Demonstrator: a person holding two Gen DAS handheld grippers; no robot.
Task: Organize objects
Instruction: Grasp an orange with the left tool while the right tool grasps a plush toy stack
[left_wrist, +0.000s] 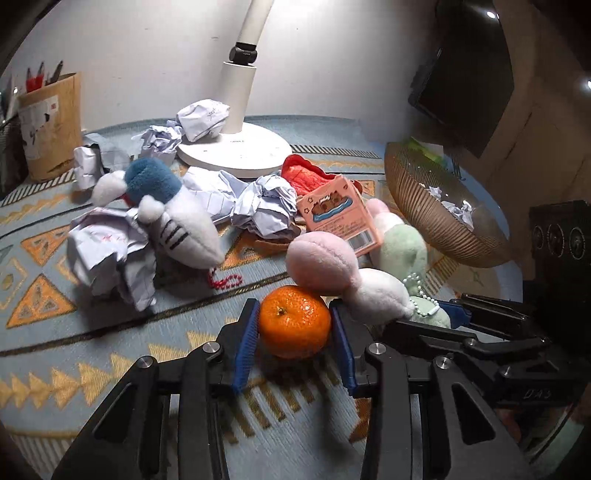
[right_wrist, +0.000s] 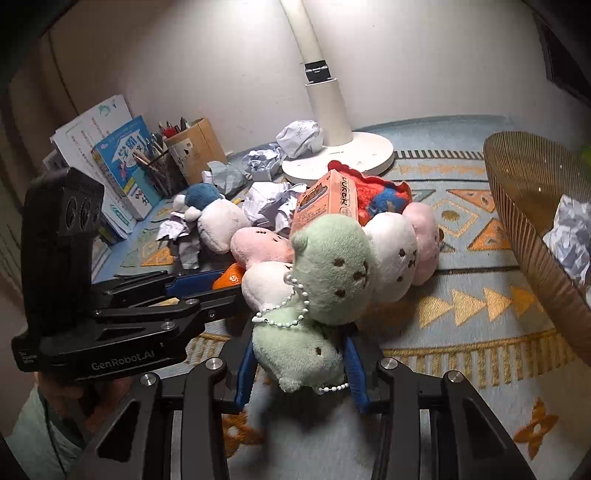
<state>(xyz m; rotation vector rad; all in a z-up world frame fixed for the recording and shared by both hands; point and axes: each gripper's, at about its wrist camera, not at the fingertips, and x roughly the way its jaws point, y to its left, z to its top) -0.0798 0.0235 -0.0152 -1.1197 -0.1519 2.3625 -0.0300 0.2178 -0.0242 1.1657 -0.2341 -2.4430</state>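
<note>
Left claw (left_wrist: 293, 325) pinches round dimpled tangerine (left_wrist: 294, 326) — right claw (right_wrist: 299, 360) squeezes fuzzy green plush (right_wrist: 299, 350).

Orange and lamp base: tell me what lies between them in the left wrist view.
Between the orange and the lamp base lie bare patterned mat, then crumpled paper balls, as the left wrist view shows.

I see a white lamp base (left_wrist: 236, 151) far beyond the fingers, a cardboard pen box (left_wrist: 50, 125) far left of them, books (right_wrist: 122, 166) leaning against the wall, patterned cloth (left_wrist: 110, 354) underneath
</note>
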